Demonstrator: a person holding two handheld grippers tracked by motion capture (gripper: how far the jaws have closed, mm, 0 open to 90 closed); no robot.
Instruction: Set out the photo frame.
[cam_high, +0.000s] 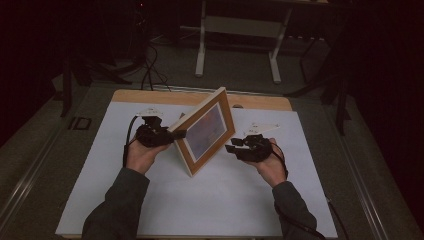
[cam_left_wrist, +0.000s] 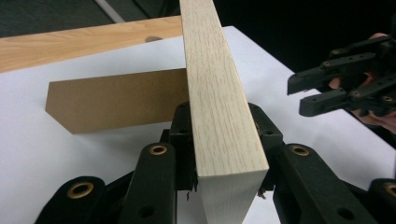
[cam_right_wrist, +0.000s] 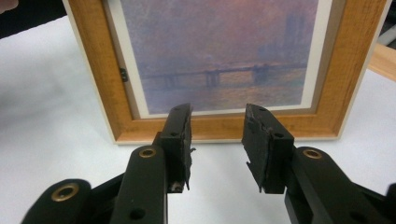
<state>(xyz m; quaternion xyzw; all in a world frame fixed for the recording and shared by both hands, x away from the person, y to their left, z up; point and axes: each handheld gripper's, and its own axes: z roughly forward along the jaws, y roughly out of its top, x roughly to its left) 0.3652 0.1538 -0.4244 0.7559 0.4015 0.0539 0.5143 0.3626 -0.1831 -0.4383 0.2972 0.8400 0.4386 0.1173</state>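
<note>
Wooden picture frame (cam_high: 206, 131) is clamped edgewise in the left hand-held gripper (cam_high: 176, 134); the right hand-held gripper (cam_right_wrist: 217, 140), apparently empty and half-open, is faced by its front.

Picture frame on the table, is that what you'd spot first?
Yes. The wooden picture frame stands tilted mid-table on the white table top, showing a hazy purple bridge painting. The left tool clamps its edge; the right tool waits open just in front.
</note>
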